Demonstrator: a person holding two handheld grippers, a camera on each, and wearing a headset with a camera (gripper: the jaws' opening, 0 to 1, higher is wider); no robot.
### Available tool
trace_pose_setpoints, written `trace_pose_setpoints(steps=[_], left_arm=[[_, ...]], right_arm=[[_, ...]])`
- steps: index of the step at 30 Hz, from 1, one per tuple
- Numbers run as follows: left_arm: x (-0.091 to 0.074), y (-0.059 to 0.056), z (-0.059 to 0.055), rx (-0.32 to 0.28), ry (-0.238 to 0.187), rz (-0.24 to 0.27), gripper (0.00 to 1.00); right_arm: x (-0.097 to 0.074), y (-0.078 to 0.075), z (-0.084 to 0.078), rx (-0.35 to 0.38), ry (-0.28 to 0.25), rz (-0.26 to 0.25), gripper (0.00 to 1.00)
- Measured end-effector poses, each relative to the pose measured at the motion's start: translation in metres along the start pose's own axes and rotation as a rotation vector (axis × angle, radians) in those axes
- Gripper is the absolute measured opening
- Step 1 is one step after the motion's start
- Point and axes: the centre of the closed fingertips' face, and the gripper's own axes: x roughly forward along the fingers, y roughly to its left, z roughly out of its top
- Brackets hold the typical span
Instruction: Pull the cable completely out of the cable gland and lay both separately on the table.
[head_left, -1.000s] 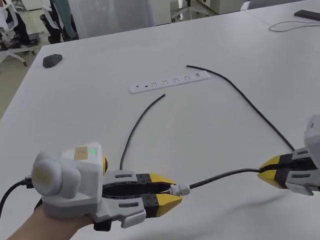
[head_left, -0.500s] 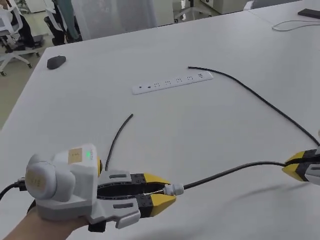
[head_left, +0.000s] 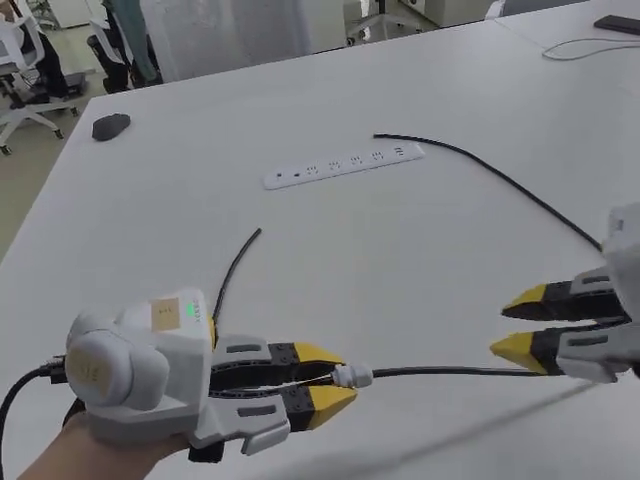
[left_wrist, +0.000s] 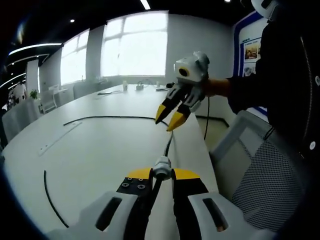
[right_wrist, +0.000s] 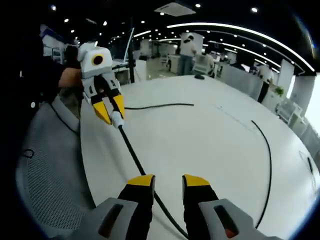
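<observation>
Since half a second before, the right gripper (head_left: 498, 329) had released the cable (head_left: 440, 372) and swung inward, jaws spread. In the head view, the left gripper (head_left: 348, 378) pinched the cable gland (head_left: 358, 377) above the table (head_left: 400, 250), the cable threaded through it (tail trailing behind). In the left gripper view, the gland sat clamped between the jaws. In the right gripper view, the cable passed between parted jaws.

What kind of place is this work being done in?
Most likely an open-plan office or meeting area. A long white table carries a power strip and a computer mouse, and a mesh office chair stands at its edge.
</observation>
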Motion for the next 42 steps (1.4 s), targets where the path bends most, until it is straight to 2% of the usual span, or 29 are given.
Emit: trace_pose_setpoints(steps=[1, 3, 7, 8, 9, 10, 12, 15, 18, 22, 24, 25, 27, 31, 35, 38, 42], left_arm=[[0.001, 0.0, 0.0, 0.003, 0.005, -0.003, 0.15], [0.003, -0.003, 0.001, 0.015, 0.008, -0.012, 0.15], [0.005, -0.004, 0.004, 0.023, 0.003, -0.019, 0.15], [0.005, -0.003, 0.005, 0.028, -0.003, -0.015, 0.15], [0.005, -0.004, 0.007, 0.023, -0.008, -0.021, 0.15], [0.005, -0.005, 0.007, 0.022, -0.009, -0.027, 0.15], [0.006, -0.005, 0.009, 0.039, -0.015, -0.023, 0.15], [0.007, -0.007, 0.009, 0.038, -0.011, -0.034, 0.15], [0.008, -0.006, 0.009, 0.031, -0.015, -0.027, 0.15], [0.01, -0.008, 0.008, 0.039, -0.011, -0.027, 0.15], [0.01, -0.007, 0.009, 0.04, -0.02, -0.019, 0.15], [0.01, -0.006, 0.009, 0.05, -0.023, -0.01, 0.15], [0.008, -0.003, 0.009, 0.046, -0.023, 0.0, 0.15], [-0.001, 0.004, 0.01, 0.032, -0.038, 0.023, 0.15], [-0.004, 0.007, 0.007, 0.033, -0.031, 0.035, 0.15], [-0.007, 0.008, 0.004, 0.032, -0.023, 0.044, 0.15], [-0.009, 0.007, 0.003, 0.023, -0.028, 0.049, 0.15]], right_arm=[[0.006, 0.014, 0.011, -0.017, -0.01, 0.037, 0.17], [0.015, 0.032, 0.021, -0.055, -0.007, 0.091, 0.17], [0.029, 0.044, 0.022, -0.111, 0.02, 0.123, 0.16], [0.032, 0.048, 0.023, -0.141, 0.012, 0.144, 0.16], [0.034, 0.049, 0.023, -0.166, 0.01, 0.146, 0.14], [0.036, 0.047, 0.022, -0.168, 0.014, 0.127, 0.12], [0.038, 0.049, 0.019, -0.175, 0.033, 0.14, 0.08], [0.038, 0.044, 0.018, -0.207, 0.04, 0.108, 0.01], [0.038, 0.046, 0.017, -0.232, 0.036, 0.093, 0.0], [0.038, 0.045, 0.015, -0.195, 0.032, 0.08, 0.0], [0.036, 0.042, 0.015, -0.153, 0.025, 0.066, 0.0], [0.035, 0.038, 0.012, -0.13, 0.04, 0.05, 0.0], [0.032, 0.027, 0.004, -0.113, 0.058, 0.001, 0.0], [0.023, 0.008, -0.01, -0.056, 0.058, -0.074, 0.0], [0.011, -0.01, -0.033, 0.001, 0.091, -0.139, 0.0], [0.003, -0.023, -0.046, 0.009, 0.111, -0.188, 0.0], [-0.012, -0.04, -0.067, 0.063, 0.133, -0.24, 0.0]])
